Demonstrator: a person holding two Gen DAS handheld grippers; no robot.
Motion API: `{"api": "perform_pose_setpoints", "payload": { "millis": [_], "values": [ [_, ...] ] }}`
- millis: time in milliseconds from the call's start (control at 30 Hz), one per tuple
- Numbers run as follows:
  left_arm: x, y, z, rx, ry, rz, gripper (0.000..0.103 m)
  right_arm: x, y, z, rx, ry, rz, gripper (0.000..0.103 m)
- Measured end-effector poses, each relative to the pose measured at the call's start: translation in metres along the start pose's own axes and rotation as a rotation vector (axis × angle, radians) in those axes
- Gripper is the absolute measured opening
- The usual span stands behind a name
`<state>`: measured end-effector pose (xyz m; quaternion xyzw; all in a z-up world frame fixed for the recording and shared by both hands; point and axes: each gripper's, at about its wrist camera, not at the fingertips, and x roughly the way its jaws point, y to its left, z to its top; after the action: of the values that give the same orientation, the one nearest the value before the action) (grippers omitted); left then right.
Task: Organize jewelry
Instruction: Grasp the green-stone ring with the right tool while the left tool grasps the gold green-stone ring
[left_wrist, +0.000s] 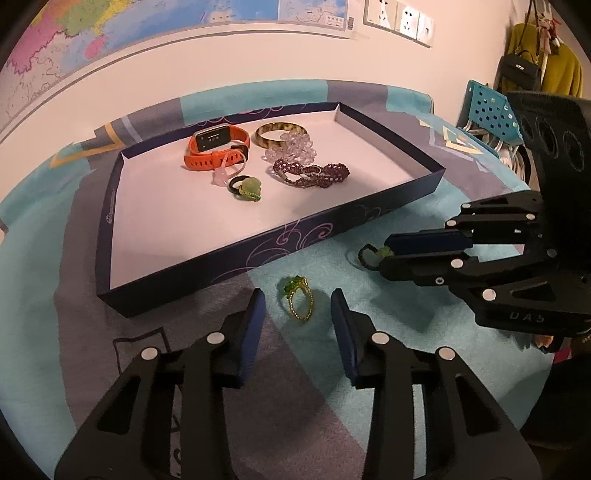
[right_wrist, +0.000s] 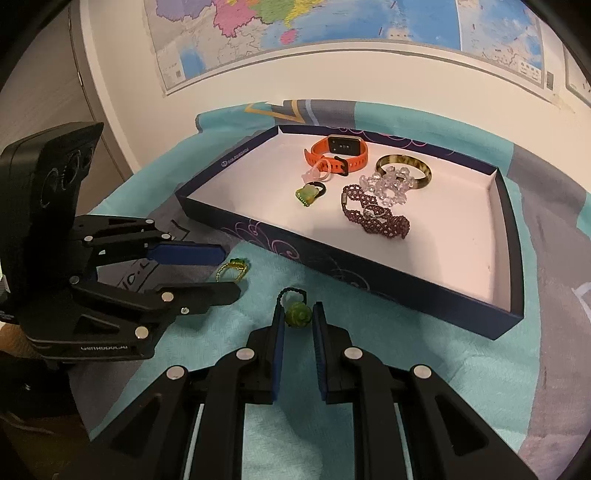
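Right gripper clamped on green bead ring; left gripper apart, straddling gold ring on bench cloth.

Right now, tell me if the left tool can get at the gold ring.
Probably yes: the gold ring lies on the cloth between the left tool's open fingers, nothing blocking it.
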<state>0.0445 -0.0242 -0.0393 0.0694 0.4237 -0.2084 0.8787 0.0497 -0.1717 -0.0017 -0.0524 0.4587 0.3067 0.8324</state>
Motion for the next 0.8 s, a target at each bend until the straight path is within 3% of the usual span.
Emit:
{"api": "perform_pose_setpoints", "payload": {
  "millis": [167,800],
  "values": [
    [0.001,0.0,0.0,-0.009,0.006,-0.007,0.003,-0.001,0.002,0.0,-0.003,-0.004,0.011,0.014],
    [-0.014,-0.001,-0.004,-0.053,-0.024,-0.036,0.003,-0.004,0.001,-0.001,0.006,-0.018,0.022,0.014]
  ]
}}
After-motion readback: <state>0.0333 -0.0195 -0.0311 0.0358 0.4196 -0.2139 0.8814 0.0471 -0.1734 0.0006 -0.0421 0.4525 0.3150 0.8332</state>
